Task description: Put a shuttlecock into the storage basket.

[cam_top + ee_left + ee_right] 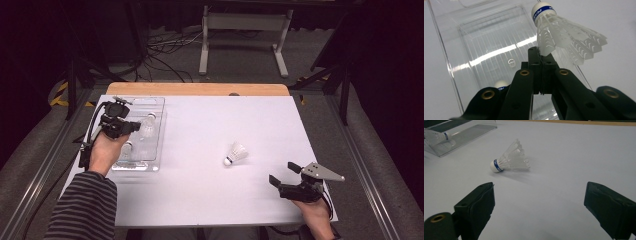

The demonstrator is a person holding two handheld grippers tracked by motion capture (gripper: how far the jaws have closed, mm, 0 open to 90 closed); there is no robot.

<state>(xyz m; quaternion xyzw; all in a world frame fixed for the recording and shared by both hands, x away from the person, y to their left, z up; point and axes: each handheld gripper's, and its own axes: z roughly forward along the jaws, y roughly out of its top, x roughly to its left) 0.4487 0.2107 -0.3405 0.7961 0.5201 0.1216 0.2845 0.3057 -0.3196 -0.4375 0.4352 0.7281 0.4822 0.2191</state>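
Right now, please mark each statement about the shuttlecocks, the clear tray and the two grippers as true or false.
1. The left gripper pinches the skirt of a shuttlecock over the clear tray. True.
2. The right gripper is shut on a shuttlecock. False: its jaws stand wide apart with nothing between them.
3. A loose shuttlecock lies on its side on the white table. True.
4. The loose shuttlecock lies inside the tray. False: it lies on the table, to the right of the tray in the high view.
5. Another shuttlecock is in the tray. True.
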